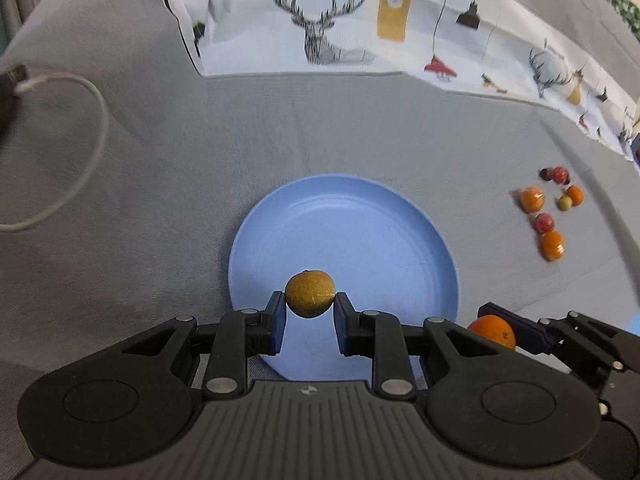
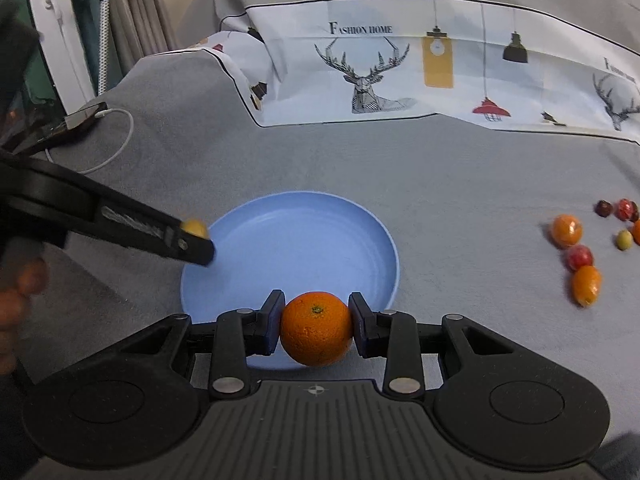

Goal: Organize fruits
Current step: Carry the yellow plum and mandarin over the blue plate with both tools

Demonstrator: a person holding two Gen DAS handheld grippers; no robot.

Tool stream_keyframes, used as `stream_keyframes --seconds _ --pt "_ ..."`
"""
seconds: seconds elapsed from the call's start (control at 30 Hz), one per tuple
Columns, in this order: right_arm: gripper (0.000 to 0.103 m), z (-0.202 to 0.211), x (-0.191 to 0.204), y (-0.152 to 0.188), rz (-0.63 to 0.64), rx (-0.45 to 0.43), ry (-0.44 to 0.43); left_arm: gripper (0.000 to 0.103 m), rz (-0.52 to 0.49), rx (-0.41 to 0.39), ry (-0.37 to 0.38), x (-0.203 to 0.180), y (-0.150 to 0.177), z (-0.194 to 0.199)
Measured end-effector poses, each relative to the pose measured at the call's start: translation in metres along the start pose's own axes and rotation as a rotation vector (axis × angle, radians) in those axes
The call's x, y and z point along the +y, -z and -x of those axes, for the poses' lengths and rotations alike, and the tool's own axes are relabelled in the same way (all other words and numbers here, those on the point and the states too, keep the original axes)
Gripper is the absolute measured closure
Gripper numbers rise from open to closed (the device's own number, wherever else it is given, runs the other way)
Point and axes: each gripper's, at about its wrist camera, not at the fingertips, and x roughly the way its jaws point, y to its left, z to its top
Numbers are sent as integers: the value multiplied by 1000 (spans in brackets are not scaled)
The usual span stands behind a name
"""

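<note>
We hold a small yellow-brown fruit (image 1: pixel 310 294) clamped in our left gripper (image 1: pixel 311 300) above the blue plate's (image 1: pixel 360 220) near rim, and an orange (image 2: pixel 316 330) clamped in our right gripper (image 2: pixel 316 322) over the same rim. More small fruits (image 2: pixel 580 256) lie scattered toward the grey bed's (image 2: pixel 440 168) right edge.
</note>
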Motion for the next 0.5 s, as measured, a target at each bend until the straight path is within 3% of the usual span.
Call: stream_keyframes --seconds 0.23,0.5 --pt "67 -36 -10 4 -13 33 -29 75 -12 80 -12 -5 -3 -43" --pt "66 -61 -14 2 51 21 8 75 -69 83 -20 -10 -13 -64"
